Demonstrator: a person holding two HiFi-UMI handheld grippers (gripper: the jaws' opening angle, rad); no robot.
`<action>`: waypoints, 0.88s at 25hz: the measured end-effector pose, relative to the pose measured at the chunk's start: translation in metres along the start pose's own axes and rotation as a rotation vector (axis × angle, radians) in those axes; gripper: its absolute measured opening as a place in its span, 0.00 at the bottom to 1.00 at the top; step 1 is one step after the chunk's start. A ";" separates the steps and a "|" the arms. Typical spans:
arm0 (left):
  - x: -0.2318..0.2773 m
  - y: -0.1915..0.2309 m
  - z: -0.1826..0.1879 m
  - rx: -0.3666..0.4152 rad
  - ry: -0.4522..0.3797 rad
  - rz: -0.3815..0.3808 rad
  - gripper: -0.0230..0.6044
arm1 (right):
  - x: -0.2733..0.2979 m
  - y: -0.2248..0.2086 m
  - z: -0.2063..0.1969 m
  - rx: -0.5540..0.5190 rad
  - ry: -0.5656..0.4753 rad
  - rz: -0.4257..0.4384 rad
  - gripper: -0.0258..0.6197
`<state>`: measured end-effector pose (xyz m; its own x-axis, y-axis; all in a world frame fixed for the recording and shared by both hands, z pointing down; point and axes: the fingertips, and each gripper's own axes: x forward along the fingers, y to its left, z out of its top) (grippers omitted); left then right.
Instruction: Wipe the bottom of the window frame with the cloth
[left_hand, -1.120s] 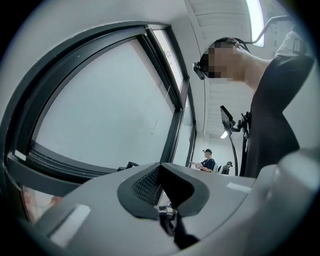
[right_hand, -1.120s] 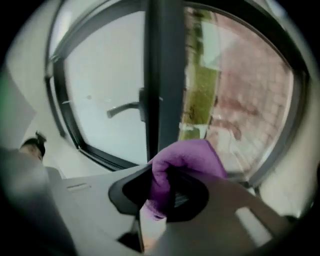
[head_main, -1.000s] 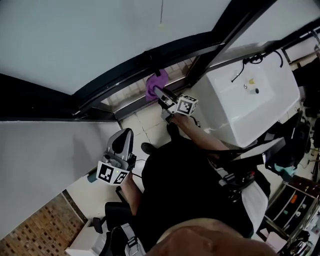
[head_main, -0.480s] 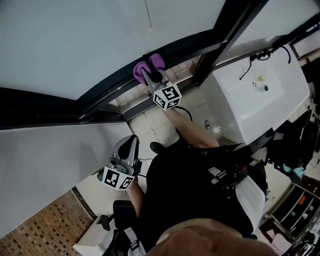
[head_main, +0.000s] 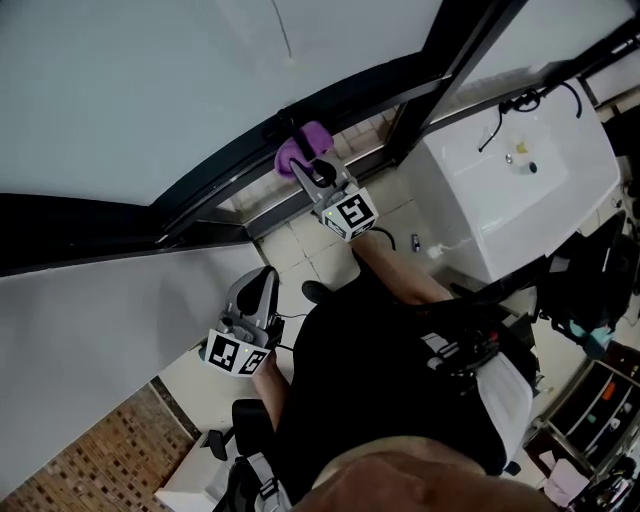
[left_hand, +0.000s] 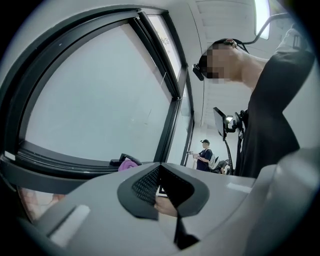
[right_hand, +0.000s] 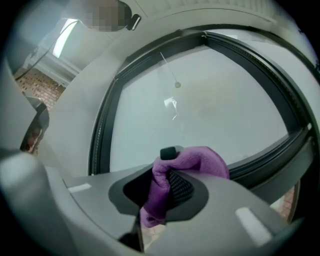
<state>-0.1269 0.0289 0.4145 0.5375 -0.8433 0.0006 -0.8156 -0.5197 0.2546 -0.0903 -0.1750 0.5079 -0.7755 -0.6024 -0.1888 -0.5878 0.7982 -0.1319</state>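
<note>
Window frame (head_main: 215, 175): cloth (head_main: 303, 145) between right jaws.

To our right stands a white unit (head_main: 520, 200) with a black cable (head_main: 515, 100) looped across its top. Two small bits lie near the middle of that top, one yellowish and one dark. Pale floor tiles (head_main: 300, 250) run below, with a black shoe (head_main: 314, 292) on them and a small dark item (head_main: 415, 241) near the unit's foot. A plain grey wall (head_main: 90, 320) fills our left, and a brick-patterned surface (head_main: 70, 475) shows at the lower left corner. At the far right we see a dark rack (head_main: 590, 410), its contents too cluttered to name. In the left gripper view a distant person (left_hand: 204, 156) in a dark top and cap stands in a bright room, under a ceiling light (left_hand: 261, 17).
</note>
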 end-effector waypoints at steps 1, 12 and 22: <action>0.002 0.000 0.000 -0.002 0.003 -0.005 0.04 | -0.006 0.002 -0.001 -0.018 0.011 0.005 0.14; 0.022 0.005 -0.001 -0.003 0.015 -0.044 0.04 | -0.056 0.020 0.091 -0.158 0.155 0.093 0.14; 0.010 -0.008 0.005 0.011 -0.028 -0.005 0.04 | 0.086 -0.029 0.045 -0.337 0.543 0.212 0.14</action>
<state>-0.1160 0.0238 0.4079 0.5352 -0.8442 -0.0278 -0.8154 -0.5250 0.2440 -0.1297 -0.2493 0.4521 -0.8362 -0.4220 0.3504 -0.3813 0.9064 0.1818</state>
